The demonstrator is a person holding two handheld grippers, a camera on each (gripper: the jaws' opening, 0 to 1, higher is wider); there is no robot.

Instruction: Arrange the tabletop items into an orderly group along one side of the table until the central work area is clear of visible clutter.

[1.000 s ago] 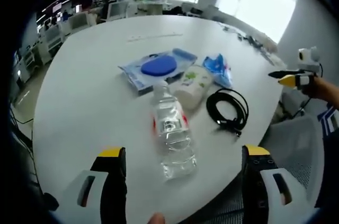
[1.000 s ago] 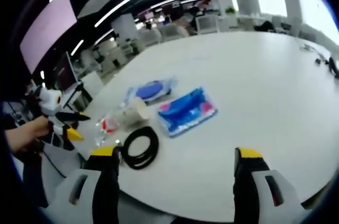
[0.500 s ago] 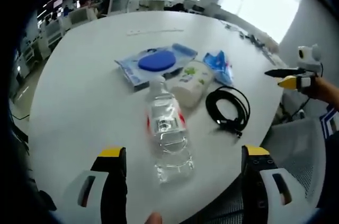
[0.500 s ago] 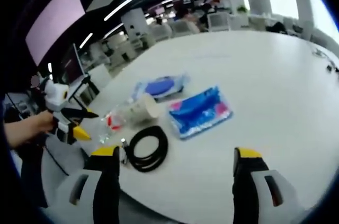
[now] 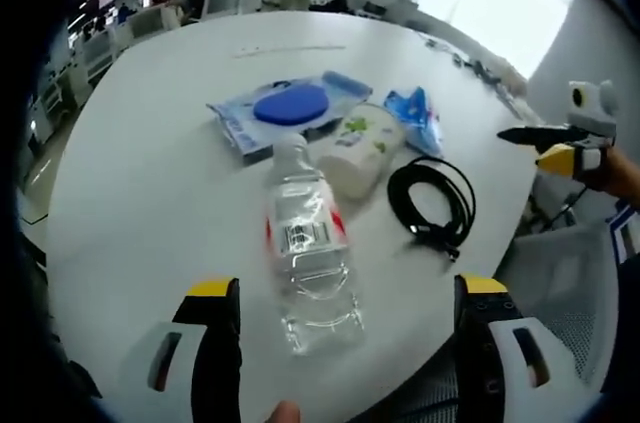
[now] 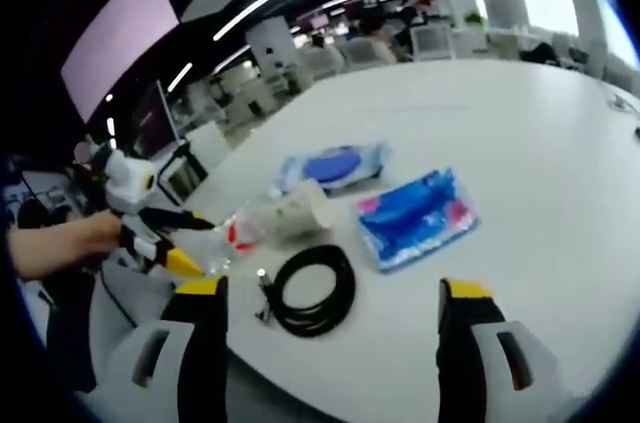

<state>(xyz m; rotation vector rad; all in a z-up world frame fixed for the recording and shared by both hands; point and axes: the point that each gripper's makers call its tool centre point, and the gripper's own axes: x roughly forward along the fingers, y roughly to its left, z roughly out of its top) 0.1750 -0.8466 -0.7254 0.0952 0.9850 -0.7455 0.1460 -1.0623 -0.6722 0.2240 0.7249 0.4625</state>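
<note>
Two open, empty grippers hover at the near edge of a round white table (image 5: pixel 150 143) holding a small cluster of clutter.

The left gripper (image 5: pixel 338 343), jaws wide apart, faces a clear ribbed plastic bottle (image 5: pixel 305 253) lying on its side near that edge; closing across its labelled middle would likely stop the smooth cylinder rolling. Beyond it lie a white tub (image 5: pixel 357 148), a crinkly blue wipes pack (image 5: pixel 290 111), a soft blue packet (image 6: pixel 418 218) and a coiled black cable (image 5: pixel 432 201). The right gripper (image 6: pixel 335 343) is likewise spread.
</note>
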